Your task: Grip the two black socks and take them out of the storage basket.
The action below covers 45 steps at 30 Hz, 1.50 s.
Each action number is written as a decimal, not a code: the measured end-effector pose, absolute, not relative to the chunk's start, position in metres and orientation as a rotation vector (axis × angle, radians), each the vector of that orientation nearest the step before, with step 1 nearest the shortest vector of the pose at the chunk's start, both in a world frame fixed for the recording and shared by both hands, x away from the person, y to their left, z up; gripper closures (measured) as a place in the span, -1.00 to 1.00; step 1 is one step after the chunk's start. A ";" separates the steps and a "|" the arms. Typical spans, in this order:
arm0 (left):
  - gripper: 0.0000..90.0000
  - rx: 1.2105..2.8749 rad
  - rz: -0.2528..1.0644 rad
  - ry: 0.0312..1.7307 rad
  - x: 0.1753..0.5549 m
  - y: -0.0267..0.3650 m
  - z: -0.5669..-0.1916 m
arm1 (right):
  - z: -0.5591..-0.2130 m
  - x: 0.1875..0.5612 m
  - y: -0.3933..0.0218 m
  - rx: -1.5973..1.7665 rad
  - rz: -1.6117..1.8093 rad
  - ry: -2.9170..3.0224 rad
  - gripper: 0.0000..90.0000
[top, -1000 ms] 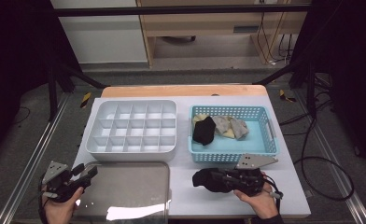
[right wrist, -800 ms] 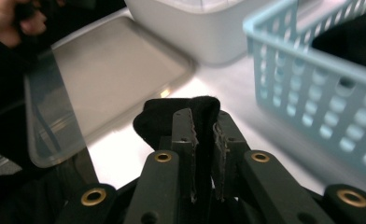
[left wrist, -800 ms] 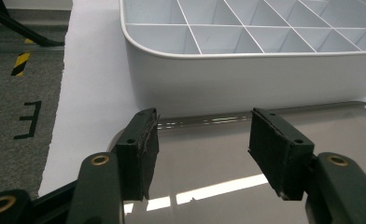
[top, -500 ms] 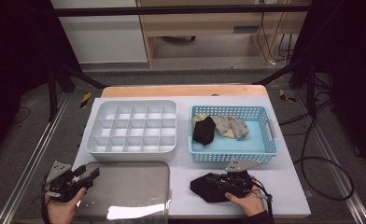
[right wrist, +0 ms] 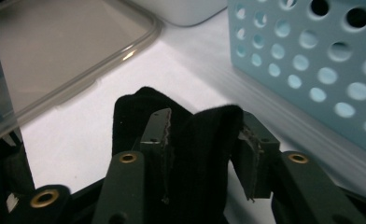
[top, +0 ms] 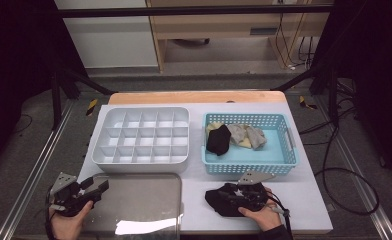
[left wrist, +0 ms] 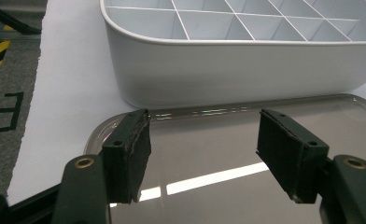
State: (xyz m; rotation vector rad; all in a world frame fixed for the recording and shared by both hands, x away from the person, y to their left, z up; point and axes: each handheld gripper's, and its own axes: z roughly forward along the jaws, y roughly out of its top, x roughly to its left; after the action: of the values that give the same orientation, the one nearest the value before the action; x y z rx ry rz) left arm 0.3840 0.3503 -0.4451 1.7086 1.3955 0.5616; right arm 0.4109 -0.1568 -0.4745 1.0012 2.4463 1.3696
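Note:
A black sock [top: 215,204] lies crumpled on the white table in front of the blue basket [top: 249,167]. My right gripper [top: 229,196] rests low over it, pointing left. In the right gripper view a fold of the sock [right wrist: 204,140] stands between the jaws of the right gripper [right wrist: 202,144], which have just been opening; the pads no longer squeeze it. My left gripper [top: 101,186] hovers at the near left corner of the metal tray [top: 134,200]. Its jaws have also just been opening and the left gripper [left wrist: 202,154] has nothing between its pads.
A white compartment box [top: 141,160] stands behind the metal tray, its wall [left wrist: 242,70] close ahead of the left jaws. The basket holds a black sock [top: 218,140] and pale ones [top: 246,135]. The basket's perforated wall [right wrist: 312,56] is just right of the right gripper.
The right gripper has sunk to the table with the black sock and its jaws have spread apart. The left gripper stayed in place, jaws slightly wider.

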 end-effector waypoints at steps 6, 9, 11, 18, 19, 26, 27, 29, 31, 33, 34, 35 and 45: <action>-0.28 1.713 0.557 1.393 0.384 0.350 -0.446 | -0.467 0.409 -0.163 1.001 1.414 2.393 0.11; -0.28 1.717 0.555 1.392 0.384 0.349 -0.446 | -0.462 0.407 -0.165 0.994 1.431 2.367 0.07; -0.29 1.719 0.553 1.388 0.385 0.348 -0.447 | -0.458 0.406 -0.168 0.993 1.446 2.349 0.04; -0.30 1.730 0.551 1.379 0.385 0.346 -0.447 | -0.443 0.404 -0.180 1.015 1.514 2.268 -0.03; -0.30 1.732 0.553 1.377 0.385 0.346 -0.447 | -0.440 0.404 -0.182 1.017 1.522 2.253 -0.04; -0.29 1.720 0.555 1.376 0.384 0.348 -0.446 | -0.421 0.409 -0.186 1.026 1.553 2.198 -0.10; -0.29 1.719 0.558 1.376 0.384 0.348 -0.446 | -0.419 0.411 -0.185 1.020 1.561 2.192 -0.11; -0.29 1.716 0.558 1.380 0.383 0.349 -0.446 | -0.414 0.413 -0.183 1.020 1.564 2.184 -0.15; -0.29 1.715 0.559 1.377 0.383 0.350 -0.446 | -0.410 0.418 -0.181 1.018 1.550 2.189 -0.19; -0.28 1.710 0.559 1.377 0.383 0.350 -0.445 | -0.406 0.422 -0.180 1.016 1.536 2.189 -0.23; -0.28 1.710 0.558 1.376 0.383 0.350 -0.445 | -0.403 0.425 -0.179 1.019 1.536 2.186 -0.24; -0.28 1.712 0.558 1.373 0.383 0.350 -0.445 | -0.401 0.427 -0.179 1.021 1.537 2.184 -0.26; -0.27 1.710 0.565 1.370 0.383 0.349 -0.445 | -0.381 0.459 -0.181 1.062 1.525 2.137 -0.29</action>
State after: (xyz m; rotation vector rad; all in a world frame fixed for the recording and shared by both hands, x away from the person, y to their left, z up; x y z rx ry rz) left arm 0.3825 0.3494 -0.4447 1.7104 1.3703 0.5649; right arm 0.4587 -0.1806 -0.3814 1.0624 2.1368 1.5246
